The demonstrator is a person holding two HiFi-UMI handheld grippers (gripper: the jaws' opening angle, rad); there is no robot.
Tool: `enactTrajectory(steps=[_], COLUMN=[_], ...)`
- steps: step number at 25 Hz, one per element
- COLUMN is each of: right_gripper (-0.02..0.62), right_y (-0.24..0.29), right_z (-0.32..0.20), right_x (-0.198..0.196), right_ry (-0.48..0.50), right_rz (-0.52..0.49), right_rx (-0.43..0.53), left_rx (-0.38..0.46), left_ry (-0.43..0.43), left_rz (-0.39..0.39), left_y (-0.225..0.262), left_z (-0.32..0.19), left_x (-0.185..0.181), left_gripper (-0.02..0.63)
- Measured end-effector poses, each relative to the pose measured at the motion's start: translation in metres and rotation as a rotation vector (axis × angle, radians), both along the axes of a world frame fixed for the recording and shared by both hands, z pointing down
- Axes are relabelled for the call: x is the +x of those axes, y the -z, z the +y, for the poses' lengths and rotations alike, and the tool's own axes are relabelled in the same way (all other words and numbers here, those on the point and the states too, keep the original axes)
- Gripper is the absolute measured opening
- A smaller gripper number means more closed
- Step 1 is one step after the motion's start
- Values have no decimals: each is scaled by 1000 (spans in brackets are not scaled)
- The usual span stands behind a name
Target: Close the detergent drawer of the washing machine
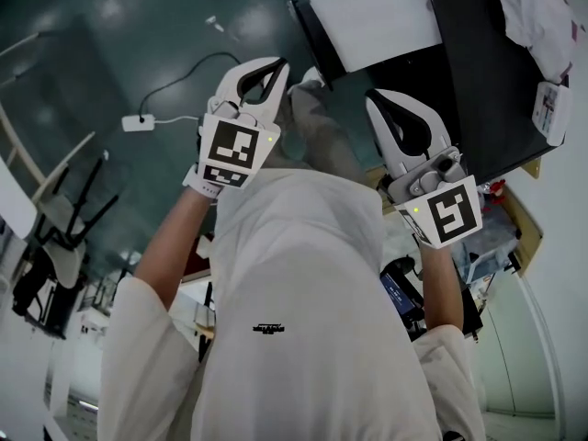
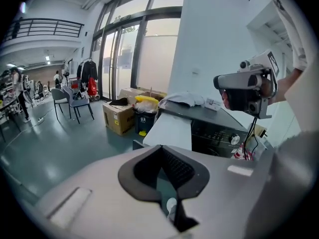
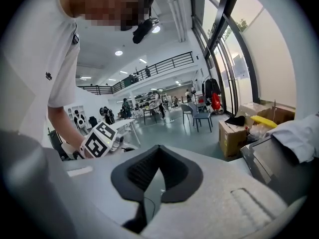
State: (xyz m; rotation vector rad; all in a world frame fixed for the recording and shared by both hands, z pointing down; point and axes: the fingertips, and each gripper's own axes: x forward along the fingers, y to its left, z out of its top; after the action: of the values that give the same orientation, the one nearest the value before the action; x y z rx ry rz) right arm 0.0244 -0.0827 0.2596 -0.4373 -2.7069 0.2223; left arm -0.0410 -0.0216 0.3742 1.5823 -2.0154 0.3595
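Black washing machine (image 1: 478, 81) is sitting at one o'clock, and its white drawer (image 1: 377, 21) is seemingly sticking out. Just below, the left gripper (image 1: 266, 76) and right gripper (image 1: 390, 113) are hanging, jaws pressing together on nothing, maybe getting ready to push

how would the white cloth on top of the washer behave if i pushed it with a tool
The white cloth lies crumpled in soft folds on the washing machine, so it would probably be floppy and bunch up rather than slide whole. It looks thin, so likely light and easy to shift.
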Motion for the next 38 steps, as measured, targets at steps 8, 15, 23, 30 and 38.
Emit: enactTrajectory(steps=[8, 15, 23, 30, 38], right_gripper=[3, 3, 3, 3, 3], right_y=[-29, -54, -71, -78, -93], right_z=[-2, 0, -5, -2, -10], right_x=[-7, -18, -22, -21, -16], right_ry=[-75, -133, -202, -223, -256], right_rz=[23, 34, 35, 22, 26], right_rx=[-15, -21, -13, -3, -6], left_rx=[-16, -24, 0, 11, 11], left_ry=[-56, -135, -195, -246, -295], left_rz=[-6, -6, -40, -48, -55], left_y=[-33, -58, -74, -89, -102], left_z=[-2, -7, -17, -25, -36], left_x=[-6, -7, -4, 6, 10], left_gripper=[17, 17, 17, 17, 17])
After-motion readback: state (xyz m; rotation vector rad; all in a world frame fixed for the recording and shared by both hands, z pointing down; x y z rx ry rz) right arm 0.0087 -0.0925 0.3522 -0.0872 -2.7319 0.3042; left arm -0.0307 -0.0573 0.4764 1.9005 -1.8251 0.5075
